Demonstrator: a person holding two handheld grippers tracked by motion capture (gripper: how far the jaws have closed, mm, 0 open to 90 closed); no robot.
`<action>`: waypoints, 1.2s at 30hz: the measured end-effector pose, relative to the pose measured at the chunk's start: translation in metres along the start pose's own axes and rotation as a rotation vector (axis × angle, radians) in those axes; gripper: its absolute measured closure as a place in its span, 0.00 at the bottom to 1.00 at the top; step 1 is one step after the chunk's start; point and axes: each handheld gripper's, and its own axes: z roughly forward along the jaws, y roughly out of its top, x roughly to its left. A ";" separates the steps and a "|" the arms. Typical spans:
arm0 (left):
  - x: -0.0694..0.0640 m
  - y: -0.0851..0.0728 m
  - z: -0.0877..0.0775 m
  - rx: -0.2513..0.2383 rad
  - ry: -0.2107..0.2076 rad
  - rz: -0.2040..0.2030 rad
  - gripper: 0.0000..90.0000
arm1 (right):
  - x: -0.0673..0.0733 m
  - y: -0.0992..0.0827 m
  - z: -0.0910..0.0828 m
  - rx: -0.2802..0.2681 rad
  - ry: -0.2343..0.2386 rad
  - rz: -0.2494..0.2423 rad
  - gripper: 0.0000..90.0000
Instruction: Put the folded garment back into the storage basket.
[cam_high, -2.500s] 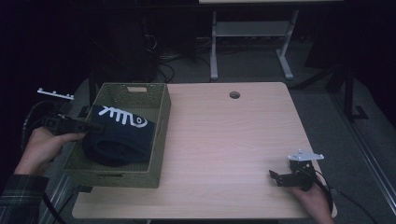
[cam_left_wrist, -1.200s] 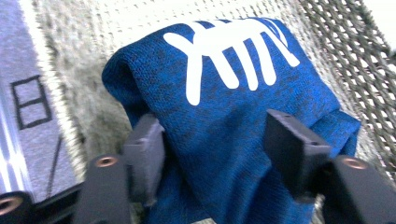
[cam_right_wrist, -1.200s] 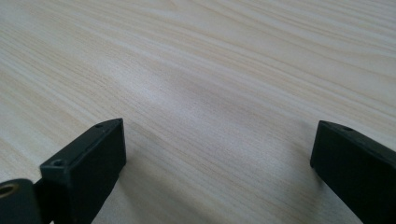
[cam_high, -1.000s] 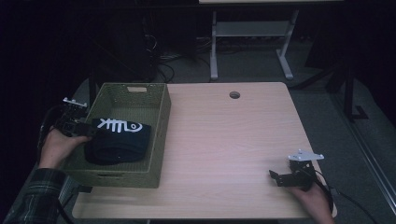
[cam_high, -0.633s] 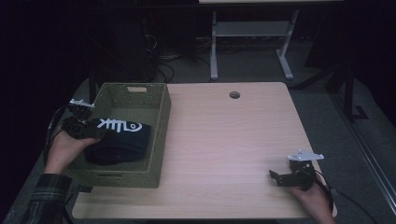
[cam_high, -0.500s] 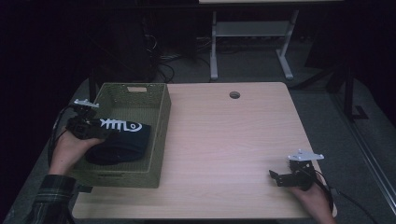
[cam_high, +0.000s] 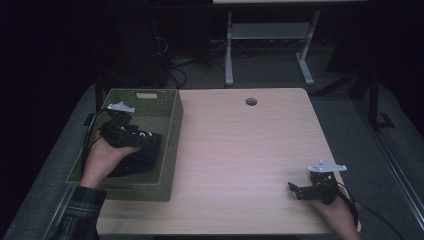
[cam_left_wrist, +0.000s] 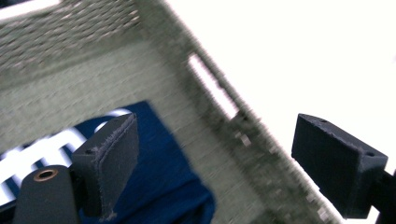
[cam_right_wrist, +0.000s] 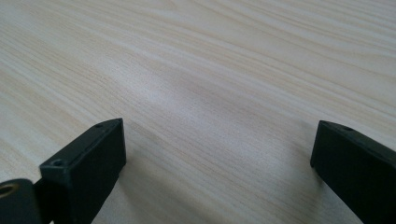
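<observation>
The dark blue garment (cam_high: 134, 159) with white print is lying folded in the bottom of the green woven basket (cam_high: 172, 145), which is sitting at the left end of the bench (cam_high: 250, 150). I am reading this as the letting-go step: my left gripper (cam_high: 131, 141) is hanging just above the cloth with its jaws standing wide, having just been opening, and in the left gripper view the garment (cam_left_wrist: 173, 186) is lying below the pads, not pinched between them. Next I am going to need to lift that gripper clear of the basket wall (cam_left_wrist: 219, 100) without snagging the fabric. My right gripper (cam_high: 300, 190) is resting wide and empty-handed low over the bench's near right corner.
</observation>
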 end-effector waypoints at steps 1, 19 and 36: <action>-0.004 0.001 0.003 -0.003 -0.008 0.006 0.16 | 0.000 0.000 0.000 0.000 0.000 0.000 0.03; -0.080 0.016 0.057 -0.002 -0.136 0.114 0.16 | 0.000 0.000 0.000 -0.001 0.000 -0.001 0.03; -0.140 0.002 0.103 -0.042 -0.195 0.207 0.15 | 0.000 0.000 0.000 -0.001 0.001 -0.002 0.03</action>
